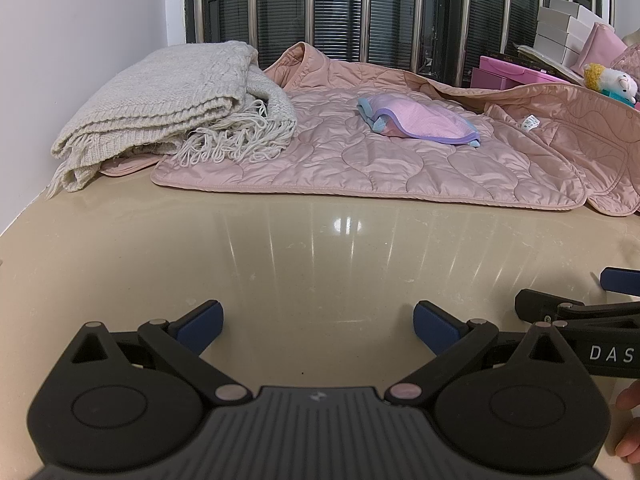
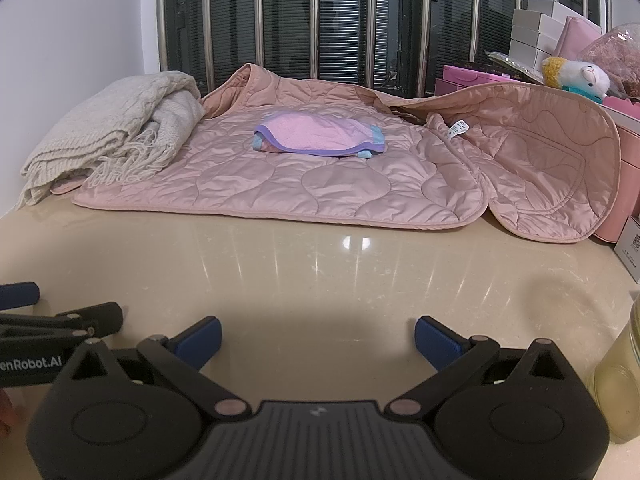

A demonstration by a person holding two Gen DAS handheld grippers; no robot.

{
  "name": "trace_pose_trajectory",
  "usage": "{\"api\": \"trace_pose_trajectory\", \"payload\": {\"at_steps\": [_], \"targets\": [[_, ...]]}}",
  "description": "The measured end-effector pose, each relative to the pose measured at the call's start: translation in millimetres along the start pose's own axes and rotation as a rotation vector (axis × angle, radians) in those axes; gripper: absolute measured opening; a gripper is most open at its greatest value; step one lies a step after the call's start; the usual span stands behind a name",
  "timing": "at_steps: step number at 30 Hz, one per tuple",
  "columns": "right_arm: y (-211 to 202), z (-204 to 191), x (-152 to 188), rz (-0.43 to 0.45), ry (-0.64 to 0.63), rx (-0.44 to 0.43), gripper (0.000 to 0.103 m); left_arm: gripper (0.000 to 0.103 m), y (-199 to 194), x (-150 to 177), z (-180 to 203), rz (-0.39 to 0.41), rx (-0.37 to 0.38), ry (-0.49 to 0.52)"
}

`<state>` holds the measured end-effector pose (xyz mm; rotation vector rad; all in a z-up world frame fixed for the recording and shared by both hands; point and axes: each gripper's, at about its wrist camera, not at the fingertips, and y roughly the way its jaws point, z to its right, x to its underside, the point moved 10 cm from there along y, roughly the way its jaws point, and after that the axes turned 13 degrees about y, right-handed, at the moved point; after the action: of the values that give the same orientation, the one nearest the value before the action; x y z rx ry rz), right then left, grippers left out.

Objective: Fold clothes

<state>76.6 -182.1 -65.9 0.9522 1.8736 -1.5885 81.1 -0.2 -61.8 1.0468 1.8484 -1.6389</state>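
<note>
A: What do the two tools look like?

B: The left gripper (image 1: 318,326) and the right gripper (image 2: 318,338) match: black ribbed body behind the jaws, two round black housings, angled black links with pale pinkish rivets.

A: And the fingers (image 1: 202,324)?

B: Dark blue pads at the tips. White lettering runs along each gripper's side, only partly readable.

Pink quilted jacket (image 2: 340,184) lies spread open, folded pink garment (image 2: 320,138) atop.
</note>
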Motion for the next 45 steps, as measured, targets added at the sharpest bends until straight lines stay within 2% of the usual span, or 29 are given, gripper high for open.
{"api": "trace_pose_trajectory", "payload": {"at_steps": [29, 31, 34, 36, 39, 42, 43, 45], "targets": [[-0.4, -0.7, 0.1, -0.005, -0.007, -0.006, 0.103, 0.103, -1.4, 0.2, -0.7, 0.002, 0.014, 0.008], [0.0, -1.7, 0.4, -0.010, -0.015, -0.014, 0.103, 0.103, -0.7, -1.3, -1.2, -0.004, 0.009, 0.015], [1.4, -4.2, -6.8, -0.057, -0.041, -0.050, 0.100, 0.103, 0.0, -13.0, -5.6, -0.023, -0.045, 0.070], [-3.2, -4.6, -30.4, -0.021, -0.018, -0.085, 0.099, 0.103, -3.0, -33.5, -8.3, 0.018, 0.019, 0.047], [-5.5, 2.7, -85.9, 0.045, 0.057, -0.115, 0.101, 0.103, -1.6, -85.4, -20.7, 0.068, 0.092, -0.010], [18.4, 14.2, -141.2, 0.007, 0.245, -0.241, 0.101, 0.103, 18.5, -149.8, -43.3, 0.187, 0.168, -0.133], [30.4, 19.5, -158.3, -0.018, 0.329, -0.289, 0.101, 0.103, 34.6, -168.6, -49.7, 0.197, 0.219, -0.205], [67.0, 35.9, -186.0, -0.094, 0.553, -0.372, 0.101, 0.097, 79.3, -192.3, -49.5, 0.107, 0.351, -0.305]]}}
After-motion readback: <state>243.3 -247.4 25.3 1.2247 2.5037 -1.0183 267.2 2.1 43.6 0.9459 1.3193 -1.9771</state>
